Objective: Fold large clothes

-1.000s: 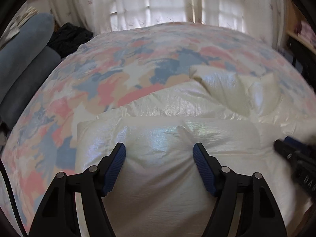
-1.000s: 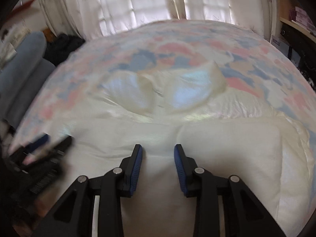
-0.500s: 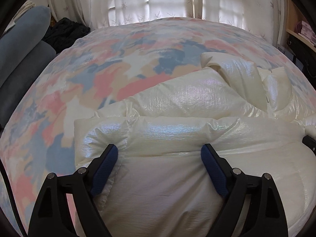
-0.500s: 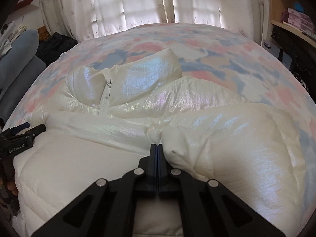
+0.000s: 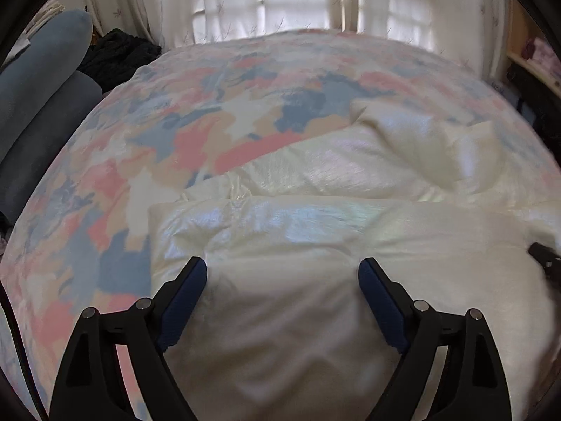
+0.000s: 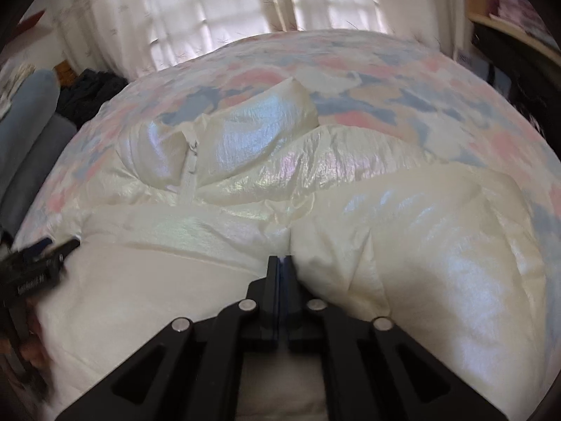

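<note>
Garment: cream, pearly-sheened puffer jacket lay across a bed with a pink, blue and beige patterned cover, zip and collar at the far end.
Done: near hem portion appeared turned up over the body, forming a padded roll across the middle.
Left: judged roughly midway; the collar end and the sleeves were not yet seen tidied into a compact bundle.
Right gripper: jaws pressed together, pinching a pucker of the jacket shell at the fold's crest; held low, pointing along the garment.
Left gripper: jaws wide apart, nothing between them; poised over the near white lining, contact not discernible.
</note>
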The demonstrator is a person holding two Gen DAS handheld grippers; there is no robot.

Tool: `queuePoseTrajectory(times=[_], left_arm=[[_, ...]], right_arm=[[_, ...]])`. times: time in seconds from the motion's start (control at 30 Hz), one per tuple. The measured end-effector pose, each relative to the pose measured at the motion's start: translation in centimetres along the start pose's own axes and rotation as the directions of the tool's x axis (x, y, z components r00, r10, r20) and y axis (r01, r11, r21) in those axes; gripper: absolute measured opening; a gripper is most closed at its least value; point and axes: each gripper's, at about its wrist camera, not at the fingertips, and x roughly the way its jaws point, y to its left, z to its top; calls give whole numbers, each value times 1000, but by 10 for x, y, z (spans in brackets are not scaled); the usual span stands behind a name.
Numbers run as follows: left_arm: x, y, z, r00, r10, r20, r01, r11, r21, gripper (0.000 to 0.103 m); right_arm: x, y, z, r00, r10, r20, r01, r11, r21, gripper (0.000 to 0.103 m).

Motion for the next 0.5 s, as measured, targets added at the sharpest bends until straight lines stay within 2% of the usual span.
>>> queuePoseTrajectory(times=[0.07, 0.17, 0.2, 0.23, 0.3, 0.43, 0.5], left_arm=[[-24, -2, -4, 999, -15, 35, 15, 1000, 9, 88], [-46, -7, -15, 998, -28, 57, 27, 999, 16, 88], [-49, -8, -20, 998, -26, 50, 25, 1000, 11, 88], [-49, -8, -24, 999, -25, 37, 25, 1000, 6, 88], [-44, -9, -34, 1000, 6, 10, -6, 1000, 14, 88], [-25, 12, -55, 989, 145, -15, -145, 989, 2, 88], [-20, 30, -61, 990, 139, -37, -140, 989, -40, 89]], right_arm=[[-19, 15, -3, 999, 45, 19, -45, 999, -12, 4], [-34, 40, -13, 994, 107, 1, -107, 992, -73, 8], [-34, 51, -20, 991, 131, -22, -132, 986, -101, 17], [-33, 57, -25, 989, 140, -37, -143, 982, -119, 32], [-27, 66, -37, 993, 107, -49, -114, 979, -169, 42], [-28, 57, -50, 996, 78, -40, -85, 976, -199, 41], [-32, 41, -51, 998, 52, -29, -57, 981, -184, 41]])
